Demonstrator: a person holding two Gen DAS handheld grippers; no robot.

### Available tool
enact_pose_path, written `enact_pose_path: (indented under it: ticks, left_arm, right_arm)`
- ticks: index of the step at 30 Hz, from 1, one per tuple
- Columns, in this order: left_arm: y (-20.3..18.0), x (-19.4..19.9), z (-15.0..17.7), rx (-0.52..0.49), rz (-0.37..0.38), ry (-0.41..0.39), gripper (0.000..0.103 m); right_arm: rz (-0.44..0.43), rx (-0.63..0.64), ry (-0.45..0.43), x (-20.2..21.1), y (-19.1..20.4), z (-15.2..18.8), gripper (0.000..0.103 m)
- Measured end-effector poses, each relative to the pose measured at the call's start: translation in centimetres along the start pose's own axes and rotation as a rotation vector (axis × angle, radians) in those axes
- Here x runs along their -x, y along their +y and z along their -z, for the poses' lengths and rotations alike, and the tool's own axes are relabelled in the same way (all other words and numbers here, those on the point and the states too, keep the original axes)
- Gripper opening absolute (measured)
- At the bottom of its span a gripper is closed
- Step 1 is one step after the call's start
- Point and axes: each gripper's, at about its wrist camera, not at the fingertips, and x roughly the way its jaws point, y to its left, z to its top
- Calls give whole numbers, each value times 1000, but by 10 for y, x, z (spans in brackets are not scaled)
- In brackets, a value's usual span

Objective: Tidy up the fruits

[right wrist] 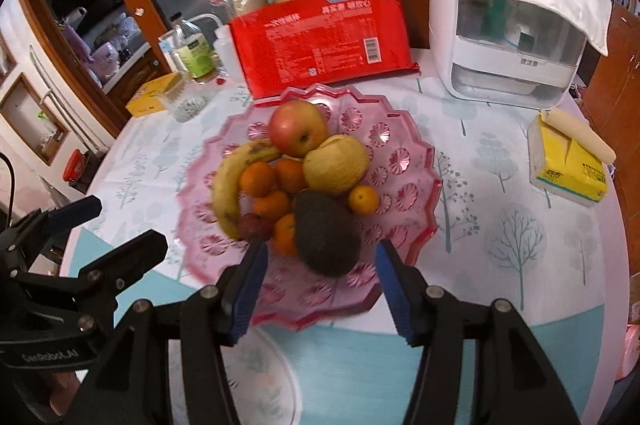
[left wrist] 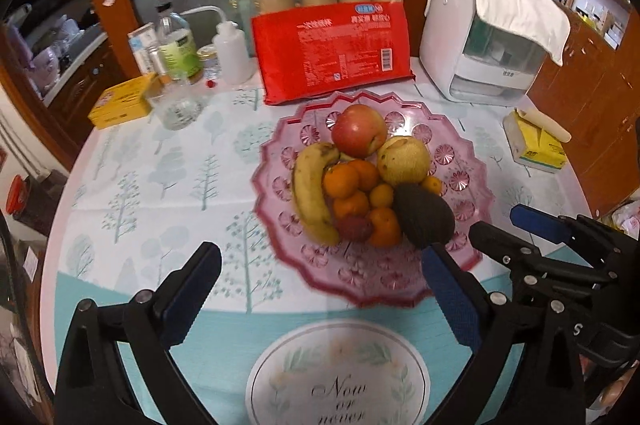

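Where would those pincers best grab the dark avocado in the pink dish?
Probably across the avocado's fat lower body, coming from the near rim of the dish. That end points at the open right gripper, with nothing blocking; tangerines crowd its left side.

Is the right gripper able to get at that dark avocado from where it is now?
Probably yes. The right gripper is open and empty, and the avocado lies at the near edge of the pink plate, between its fingers' line, with nothing in front of it.

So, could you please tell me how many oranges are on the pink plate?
6 visible: two beside the banana, one below them, one left of the avocado, one to its right, one mid-pile. More may be hidden.
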Motion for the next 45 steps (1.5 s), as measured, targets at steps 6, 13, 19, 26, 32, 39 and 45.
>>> enact_pose_path:
  ticks: [6, 13, 19, 26, 32, 39, 45]
  left_arm:
    - [14, 50, 31, 49, -32, -38, 100]
    - [22, 102, 66, 32, -66, -81, 100]
    - [38, 131, 91, 42, -55, -77, 100]
    - [52, 153, 117, 23, -78, -39, 100]
    - [53, 170, 134, 20, -95, -43, 100]
    - [49, 185, 154, 29, -89, -63, 100]
    - [48, 189, 159, 38, -104, -76, 100]
  right_arm:
    - [-23, 30, -19, 38, 22, 24, 58]
    - [-29, 86, -28, 75, 54, 54, 58]
    - [-16, 90, -52, 108, 80, 81, 58]
    - [15, 65, -59, 133, 103, 112, 59]
    - [48, 25, -67, 151, 113, 132, 59]
    - [62, -16, -114, 174, 120, 145, 59]
    - [75, -18, -137, 183, 126, 149, 59]
